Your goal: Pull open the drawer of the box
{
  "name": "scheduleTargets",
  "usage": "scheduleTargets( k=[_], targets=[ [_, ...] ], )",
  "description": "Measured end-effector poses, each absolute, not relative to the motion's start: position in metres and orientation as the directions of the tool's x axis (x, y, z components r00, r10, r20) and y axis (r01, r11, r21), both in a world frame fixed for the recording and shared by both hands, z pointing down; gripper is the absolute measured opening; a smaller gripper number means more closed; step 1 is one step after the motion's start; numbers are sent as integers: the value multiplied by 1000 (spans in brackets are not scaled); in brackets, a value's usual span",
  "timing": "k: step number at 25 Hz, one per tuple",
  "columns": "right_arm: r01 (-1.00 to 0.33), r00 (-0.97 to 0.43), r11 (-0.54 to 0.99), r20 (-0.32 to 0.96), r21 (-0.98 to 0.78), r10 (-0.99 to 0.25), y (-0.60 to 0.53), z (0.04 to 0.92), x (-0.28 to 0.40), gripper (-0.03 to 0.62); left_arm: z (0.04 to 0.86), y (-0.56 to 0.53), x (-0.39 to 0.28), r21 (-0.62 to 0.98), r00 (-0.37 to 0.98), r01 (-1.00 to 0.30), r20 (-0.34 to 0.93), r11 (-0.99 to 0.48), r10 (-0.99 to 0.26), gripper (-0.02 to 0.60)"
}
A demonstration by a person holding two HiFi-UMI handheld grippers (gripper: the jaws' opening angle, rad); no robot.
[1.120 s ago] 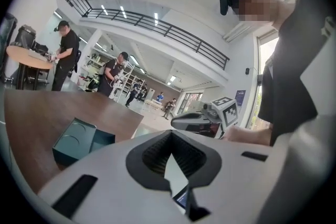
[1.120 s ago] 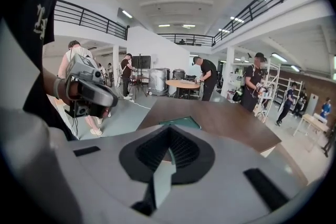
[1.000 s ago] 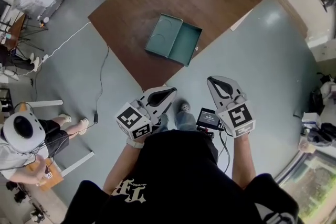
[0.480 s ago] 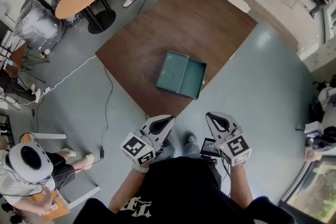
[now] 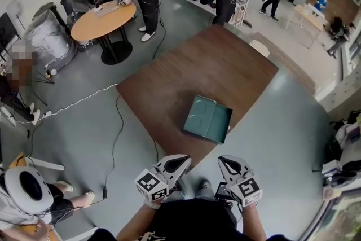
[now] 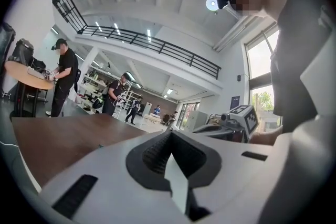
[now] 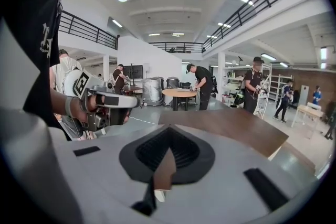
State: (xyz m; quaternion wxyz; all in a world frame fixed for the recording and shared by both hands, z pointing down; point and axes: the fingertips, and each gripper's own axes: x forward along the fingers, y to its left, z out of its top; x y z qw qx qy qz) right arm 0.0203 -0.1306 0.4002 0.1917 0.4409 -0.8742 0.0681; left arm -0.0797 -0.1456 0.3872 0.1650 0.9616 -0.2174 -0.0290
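Over the last second the head view has swung up, and the box point(image 5: 207, 119) has slid down the picture and looks smaller than it did; it lies flat on the table point(image 5: 163, 93), close to the table's near corner and near its right-hand edge, with nothing touching it. The left gripper point(image 5: 181, 161) and right gripper point(image 5: 224, 161) have sunk to the bottom of the picture too; both hang off the table, just short of that near corner, over the floor point(image 5: 271, 138), pointing toward the table. Each is clenched on nothing, jaws pressed together in its own view; neither view shows the box, only the table top ahead. I judge the pull not yet begun: no reach, no contact; whether the drawer is out at all cannot be told from here. A gripper's jaws would have to part before they could take the drawer's front.
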Motion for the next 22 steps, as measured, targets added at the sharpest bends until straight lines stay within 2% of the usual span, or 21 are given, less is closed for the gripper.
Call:
scheduleTargets(
  k=[6, 13, 17, 20, 22],
  targets=[
    [-796, -536, 604, 420, 38, -733, -126, 410, -2, -11, 400, -144, -114, 317, 898, -427, 41, -847, -437, 5],
    [-775, -572, 632, 407, 17, -712, -119, 416, -17, -12, 406, -135, -120, 337, 889, -440, 32, -832, -457, 5],
    [-798, -556, 602, 390, -4, -734, -113, 404, 15, -12, 396, -124, -94, 329, 905, -403, 4, -854, -425, 5],
    [-809, -564, 587, 332, -38, -756, -133, 373, 39, -12, 382, -133, -69, 322, 910, -395, 9, -861, -414, 5],
    [-809, -579, 581, 294, -90, -761, -129, 382, 61, -12, 384, -131, -55, 332, 912, -393, 20, -858, -410, 5]
  ],
)
